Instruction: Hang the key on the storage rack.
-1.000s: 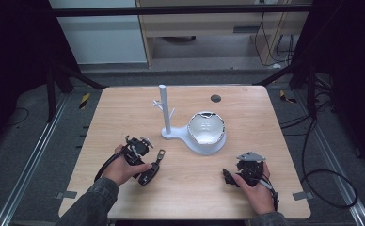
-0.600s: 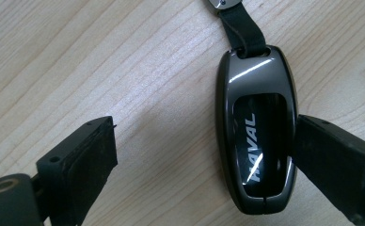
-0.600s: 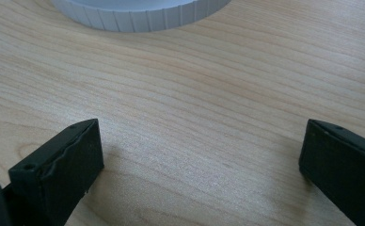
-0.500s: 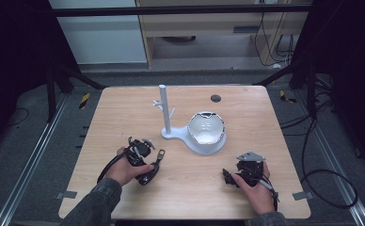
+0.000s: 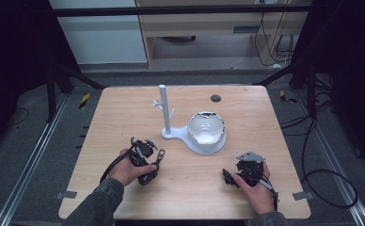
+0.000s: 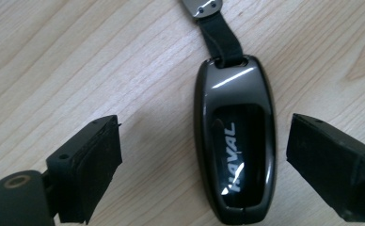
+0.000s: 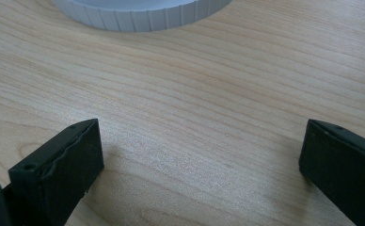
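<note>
A dark glossy car key fob (image 6: 234, 150) marked HAVAL lies flat on the wooden table, its black strap (image 6: 220, 37) pointing away. My left gripper (image 6: 204, 141) points down over it with one jaw on each side. The jaws have just been closing, but neither pad touches the fob, so it is open. In the high view the left gripper (image 5: 150, 168) sits at the front left, with the strap (image 5: 161, 154) sticking out beside it. My right gripper (image 5: 230, 178) rests low at the front right. It is open (image 7: 199, 136) over bare wood.
A white stand (image 5: 164, 110) with a post, small pegs and a bowl-shaped dish (image 5: 206, 129) occupies the table's middle; its ribbed base rim (image 7: 138, 14) lies just ahead of the right gripper. A dark round mark (image 5: 215, 98) sits near the far edge.
The left hand has edged slightly toward the table's front over the key fob. The right hand has stayed put.
</note>
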{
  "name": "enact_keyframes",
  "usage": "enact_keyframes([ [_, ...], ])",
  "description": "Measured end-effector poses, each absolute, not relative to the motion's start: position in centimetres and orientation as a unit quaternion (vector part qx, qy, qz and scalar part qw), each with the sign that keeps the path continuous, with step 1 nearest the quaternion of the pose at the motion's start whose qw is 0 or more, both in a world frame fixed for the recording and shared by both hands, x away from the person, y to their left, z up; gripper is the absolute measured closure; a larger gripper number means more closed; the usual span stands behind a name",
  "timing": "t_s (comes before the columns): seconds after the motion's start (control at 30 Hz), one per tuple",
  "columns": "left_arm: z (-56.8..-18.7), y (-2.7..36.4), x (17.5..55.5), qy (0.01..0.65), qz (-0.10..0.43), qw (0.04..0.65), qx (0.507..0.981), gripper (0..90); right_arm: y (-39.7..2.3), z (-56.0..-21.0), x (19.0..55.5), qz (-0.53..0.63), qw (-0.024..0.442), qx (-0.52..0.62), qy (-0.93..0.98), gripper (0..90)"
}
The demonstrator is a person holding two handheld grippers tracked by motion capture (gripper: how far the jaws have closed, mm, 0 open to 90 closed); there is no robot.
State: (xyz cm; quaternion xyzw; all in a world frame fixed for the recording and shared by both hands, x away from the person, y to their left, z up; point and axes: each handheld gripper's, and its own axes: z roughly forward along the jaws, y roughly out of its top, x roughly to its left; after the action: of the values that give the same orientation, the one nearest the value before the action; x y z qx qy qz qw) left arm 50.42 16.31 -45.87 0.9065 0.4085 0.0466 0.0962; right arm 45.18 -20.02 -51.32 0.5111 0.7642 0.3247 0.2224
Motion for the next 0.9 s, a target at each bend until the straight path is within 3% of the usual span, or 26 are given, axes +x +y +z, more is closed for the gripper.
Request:
enact_keyframes([
  [0.9, -46.7, 14.5, 50.5, 0.408, 0.048, 0.09, 0.907, 31.8, -20.0, -51.3, 45.2, 0.326, 0.219, 0.511, 0.764, 0.6],
])
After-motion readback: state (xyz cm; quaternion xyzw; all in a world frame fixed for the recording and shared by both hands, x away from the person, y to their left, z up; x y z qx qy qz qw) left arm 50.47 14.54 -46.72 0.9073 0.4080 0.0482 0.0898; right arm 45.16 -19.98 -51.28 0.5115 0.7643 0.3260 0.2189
